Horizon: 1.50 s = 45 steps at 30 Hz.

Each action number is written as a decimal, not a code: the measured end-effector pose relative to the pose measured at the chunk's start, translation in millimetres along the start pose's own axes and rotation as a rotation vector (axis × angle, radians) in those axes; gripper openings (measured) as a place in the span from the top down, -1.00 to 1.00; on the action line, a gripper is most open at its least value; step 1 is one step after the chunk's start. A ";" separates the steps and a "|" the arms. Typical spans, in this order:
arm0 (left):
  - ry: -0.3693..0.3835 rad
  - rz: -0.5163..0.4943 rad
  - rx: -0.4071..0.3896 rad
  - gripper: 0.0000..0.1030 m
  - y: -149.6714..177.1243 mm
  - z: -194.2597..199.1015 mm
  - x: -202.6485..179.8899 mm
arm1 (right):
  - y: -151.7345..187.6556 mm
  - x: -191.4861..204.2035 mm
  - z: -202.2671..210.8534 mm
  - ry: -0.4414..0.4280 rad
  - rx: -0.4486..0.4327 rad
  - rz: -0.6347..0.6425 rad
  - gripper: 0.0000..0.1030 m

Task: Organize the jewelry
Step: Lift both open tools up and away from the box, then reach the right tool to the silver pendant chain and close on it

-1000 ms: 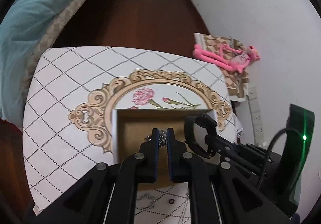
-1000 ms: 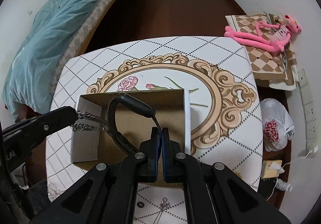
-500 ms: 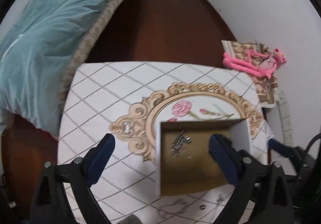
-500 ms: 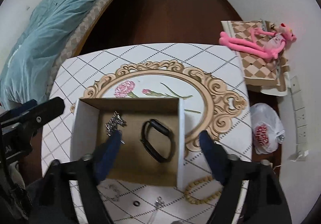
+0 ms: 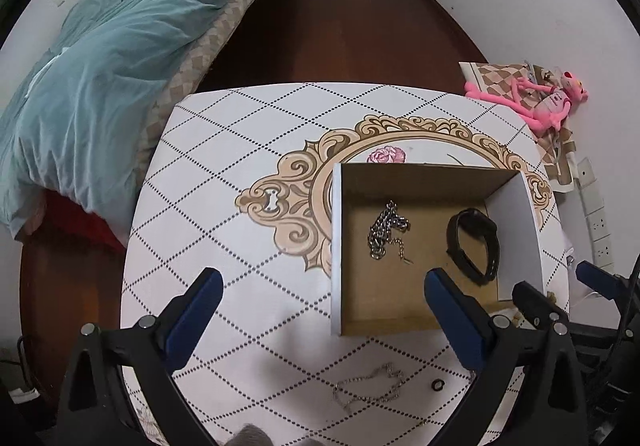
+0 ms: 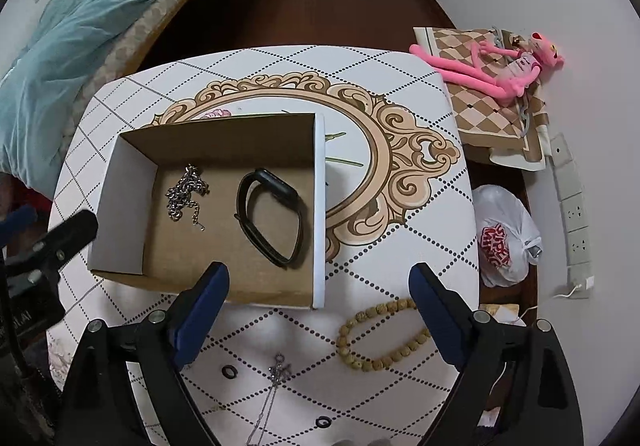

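An open cardboard box [image 5: 336,246] [image 6: 319,206] stands on the patterned table. In it lie a silver chain [image 5: 384,228] [image 6: 184,192] and a black wristband [image 5: 476,246] [image 6: 272,218]. My left gripper [image 5: 322,278] hangs over the box's near left corner; its jaws are opening, with nothing between them. My right gripper [image 6: 319,272] hangs over the near right corner, its jaws also opening and empty. On the table in front of the box lie a wooden bead bracelet [image 6: 380,338], a thin silver necklace [image 5: 372,386] [image 6: 276,370] and small black rings [image 5: 438,385] [image 6: 228,372].
A bed with a teal duvet [image 5: 104,58] runs along the left. On the floor to the right are a pink plush toy [image 6: 492,66] on a checkered cloth, a white plastic bag [image 6: 504,234] and a power strip [image 6: 572,206]. The table [image 5: 248,134] ends close behind the box.
Both grippers have gone from shut to wide open. The chain and the wristband left their jaws and now lie in the box. Both grippers drew back toward the near side.
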<state>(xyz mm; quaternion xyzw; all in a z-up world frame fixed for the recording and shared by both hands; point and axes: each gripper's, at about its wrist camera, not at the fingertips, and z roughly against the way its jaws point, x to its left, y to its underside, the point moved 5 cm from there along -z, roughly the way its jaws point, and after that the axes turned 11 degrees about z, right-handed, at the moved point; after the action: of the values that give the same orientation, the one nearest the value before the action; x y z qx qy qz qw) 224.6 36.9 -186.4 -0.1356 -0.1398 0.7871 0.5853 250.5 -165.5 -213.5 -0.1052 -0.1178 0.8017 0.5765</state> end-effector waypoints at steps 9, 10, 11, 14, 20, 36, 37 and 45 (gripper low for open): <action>0.012 0.018 -0.074 -0.99 10.2 44.7 6.1 | 9.2 2.5 46.9 0.024 -0.089 0.001 -0.80; 0.009 0.016 -0.084 -0.99 11.0 49.4 6.1 | 10.7 2.7 52.7 0.027 -0.099 0.000 -0.80; 0.008 0.013 -0.097 -0.99 12.1 56.2 6.5 | 12.2 2.9 58.3 0.034 -0.108 0.000 -0.80; 0.009 0.008 -0.130 -0.99 17.4 74.6 7.9 | 19.2 5.3 79.2 0.051 -0.142 -0.002 -0.80; 0.029 0.021 -0.167 -0.99 29.0 103.5 15.2 | 34.2 9.8 114.8 0.053 -0.195 -0.014 -0.80; -0.049 0.071 -0.078 -0.99 101.8 68.0 43.9 | 121.9 19.5 66.9 -0.055 -0.050 -0.092 -0.80; -0.069 0.065 -0.058 -0.99 110.5 58.3 45.9 | 133.0 24.1 54.8 -0.067 -0.026 -0.094 -0.80; -0.139 0.041 0.076 -0.99 164.2 7.0 63.4 | 185.3 63.1 -4.3 -0.113 0.039 -0.080 -0.35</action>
<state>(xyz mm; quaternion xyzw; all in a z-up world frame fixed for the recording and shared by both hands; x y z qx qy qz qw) 59.4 52.1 -245.3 -0.0611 -0.1473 0.8110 0.5628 65.3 -162.3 -277.2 -0.0437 -0.1388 0.7848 0.6024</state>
